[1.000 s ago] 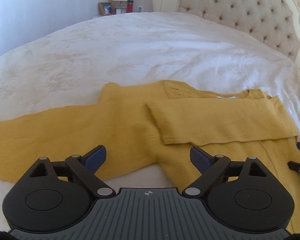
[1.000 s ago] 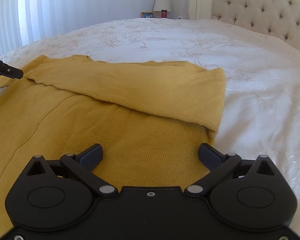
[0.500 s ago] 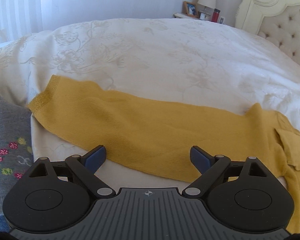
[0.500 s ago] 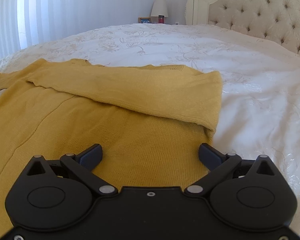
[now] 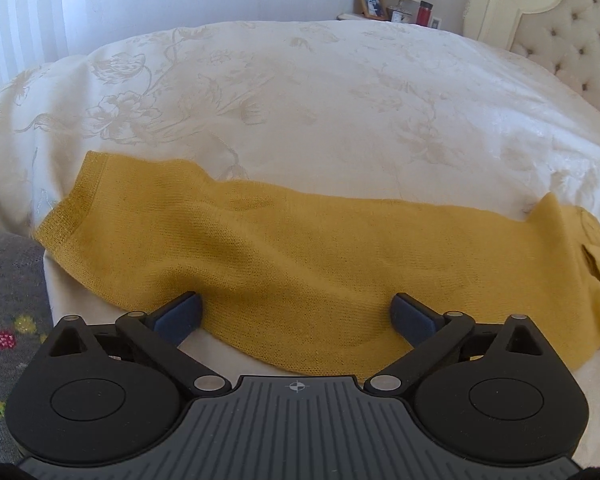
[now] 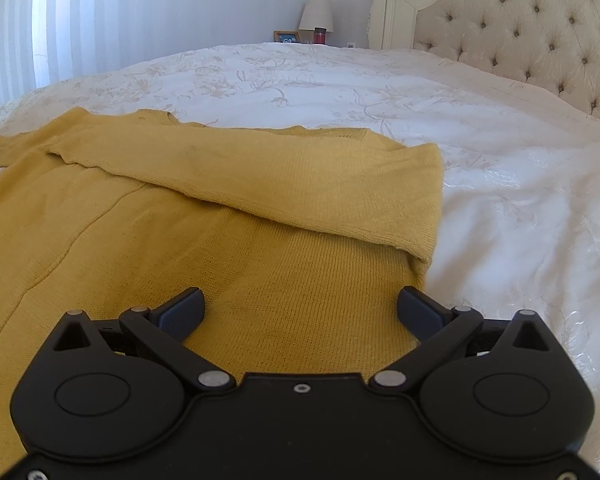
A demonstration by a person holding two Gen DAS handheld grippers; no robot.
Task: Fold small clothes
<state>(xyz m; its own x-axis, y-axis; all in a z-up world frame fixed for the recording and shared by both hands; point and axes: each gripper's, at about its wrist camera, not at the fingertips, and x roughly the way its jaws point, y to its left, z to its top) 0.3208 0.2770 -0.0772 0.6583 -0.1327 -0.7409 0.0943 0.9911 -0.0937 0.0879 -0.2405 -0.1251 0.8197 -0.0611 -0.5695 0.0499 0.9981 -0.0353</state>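
Moved: left gripper (image 5: pixel 296 314) has slid along the yellow sweater (image 6: pixel 228 240) toward its 9 o'clock, from the folded body out over the long left sleeve (image 5: pixel 260 248).
Left fingers: the jaws are opening, now spread wide; the sleeve lies below and between them, but nothing is pinched.
Right gripper (image 6: pixel 300 308): has not moved; its fingers are let go and wide apart, holding nothing, over the sweater's lower body.
Where the sweater is: flat on the white flowered bed (image 5: pixel 320 100). The right sleeve (image 6: pixel 280 184) is already folded across the chest.
Key relation: the left sleeve runs long from 9 o'clock to 3 o'clock in front of the left fingers. Its cuff (image 5: pixel 76 208) sits at about 10 o'clock, near the bed's edge. The left gripper is the nearer one.
Next move, my guess: reach to the cuff, pinch it, and carry it toward 3 o'clock over the body.
Also there: a gray flowered cloth (image 5: pixel 4 320) at 8 o'clock.
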